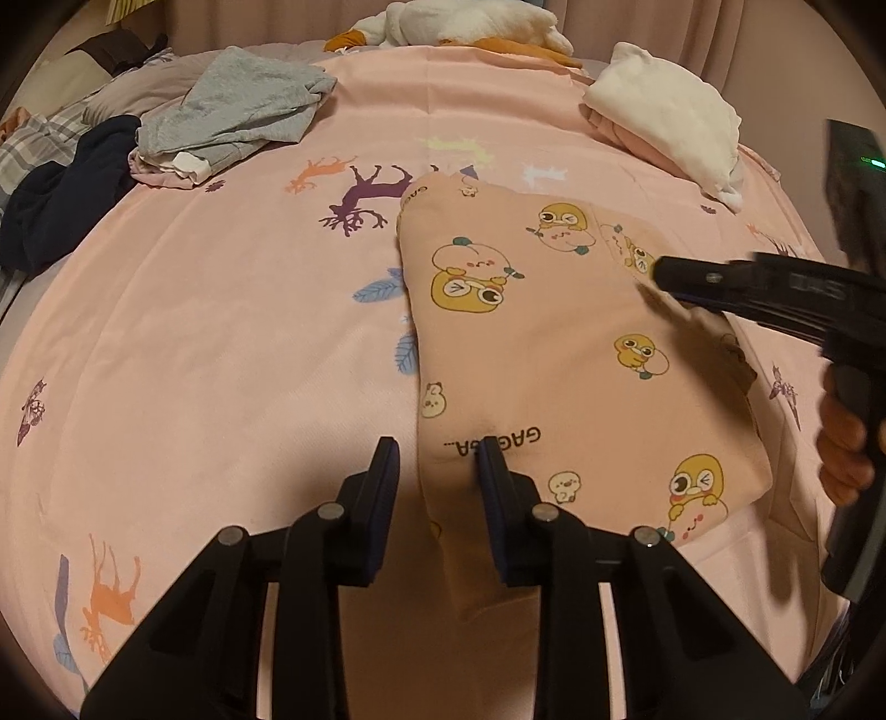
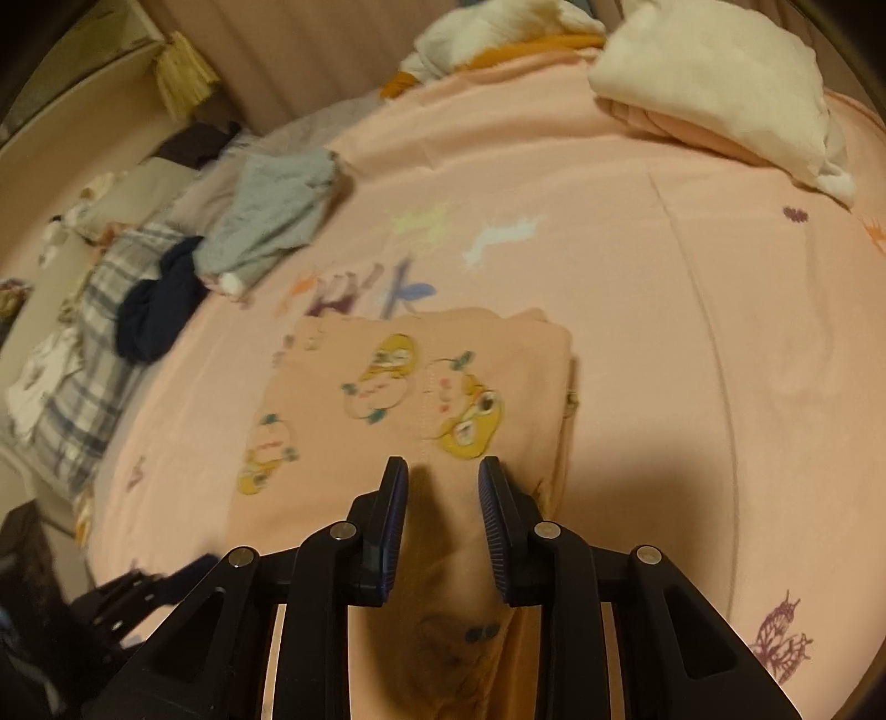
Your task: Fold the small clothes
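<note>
A small peach garment with yellow cartoon ducks [image 1: 554,354] lies folded flat on the pink bed sheet [image 1: 221,332]. My left gripper [image 1: 437,459] is open at its near left edge, one finger over the cloth and one over the sheet. My right gripper [image 2: 443,476] is open just above the garment [image 2: 421,399] at its near edge, holding nothing. In the left wrist view the right gripper's fingers [image 1: 720,282] reach in from the right over the garment's far right part.
A stack of folded white and pink clothes [image 1: 670,122] sits at the far right. A pile of grey and navy clothes [image 1: 221,122] lies at the far left, beside a plaid pillow [image 2: 83,387]. White and orange laundry [image 1: 459,27] lies at the back.
</note>
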Tool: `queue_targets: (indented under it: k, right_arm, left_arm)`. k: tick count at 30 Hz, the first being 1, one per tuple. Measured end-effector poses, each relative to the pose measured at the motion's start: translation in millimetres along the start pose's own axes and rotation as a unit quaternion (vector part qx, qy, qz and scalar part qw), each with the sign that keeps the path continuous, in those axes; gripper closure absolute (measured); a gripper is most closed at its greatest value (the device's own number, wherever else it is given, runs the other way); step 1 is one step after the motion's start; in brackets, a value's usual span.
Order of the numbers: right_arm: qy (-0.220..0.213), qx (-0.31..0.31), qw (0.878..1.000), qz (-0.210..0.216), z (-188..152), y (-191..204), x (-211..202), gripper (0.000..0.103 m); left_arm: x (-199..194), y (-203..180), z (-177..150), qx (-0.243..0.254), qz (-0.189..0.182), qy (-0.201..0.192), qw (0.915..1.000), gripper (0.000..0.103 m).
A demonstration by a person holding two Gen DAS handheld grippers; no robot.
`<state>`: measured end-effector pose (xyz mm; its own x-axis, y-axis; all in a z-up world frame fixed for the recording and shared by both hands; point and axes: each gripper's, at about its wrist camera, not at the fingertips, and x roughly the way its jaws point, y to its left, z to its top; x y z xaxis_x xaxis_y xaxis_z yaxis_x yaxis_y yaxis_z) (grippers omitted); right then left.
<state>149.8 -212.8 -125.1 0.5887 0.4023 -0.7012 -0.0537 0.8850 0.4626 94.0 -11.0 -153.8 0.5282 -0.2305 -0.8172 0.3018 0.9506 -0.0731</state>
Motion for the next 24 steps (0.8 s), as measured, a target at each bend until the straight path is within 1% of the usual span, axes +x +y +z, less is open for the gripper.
queue_targets:
  k: [4,7,9,12,13,17,21,24]
  right_arm:
    - [-0.003,-0.026,0.999,0.029,-16.1,12.0,-18.3,0.074]
    - [0.006,-0.049,0.998,0.031,-32.5,19.5,-25.9,0.074]
    - [0.017,-0.063,0.998,0.018,-41.5,21.2,-25.4,0.074]
    - [0.046,-0.079,0.996,-0.02,-55.8,18.5,-15.6,0.074]
    - [0.051,-0.081,0.995,-0.024,-59.2,17.6,-13.7,0.074]
    - [0.059,-0.085,0.994,-0.035,-68.6,16.8,-16.9,0.074]
    - [0.062,-0.077,0.995,-0.032,-74.9,13.7,-26.4,0.074]
    - [0.056,-0.074,0.995,-0.034,-75.9,16.1,-37.1,0.074]
  left_arm:
    - [-0.2,-2.0,-0.8,0.0,0.002,0.0,1.0,0.075]
    - [0.0,-2.7,-1.8,-0.001,0.004,0.0,1.0,0.075]
    - [0.4,-2.8,-2.2,0.0,0.005,0.0,1.0,0.074]
    - [0.7,-2.6,-3.0,0.0,0.008,0.0,1.0,0.073]
    - [0.5,-2.6,-3.3,-0.001,0.009,0.0,1.0,0.072]
    - [-3.1,-1.4,-6.2,-0.003,0.013,0.0,0.9999,0.071]
    - [-10.9,-2.1,-10.2,-0.004,0.016,-0.001,0.9999,0.072]
    - [-17.2,-3.3,-12.7,-0.005,0.021,-0.003,0.9998,0.067]
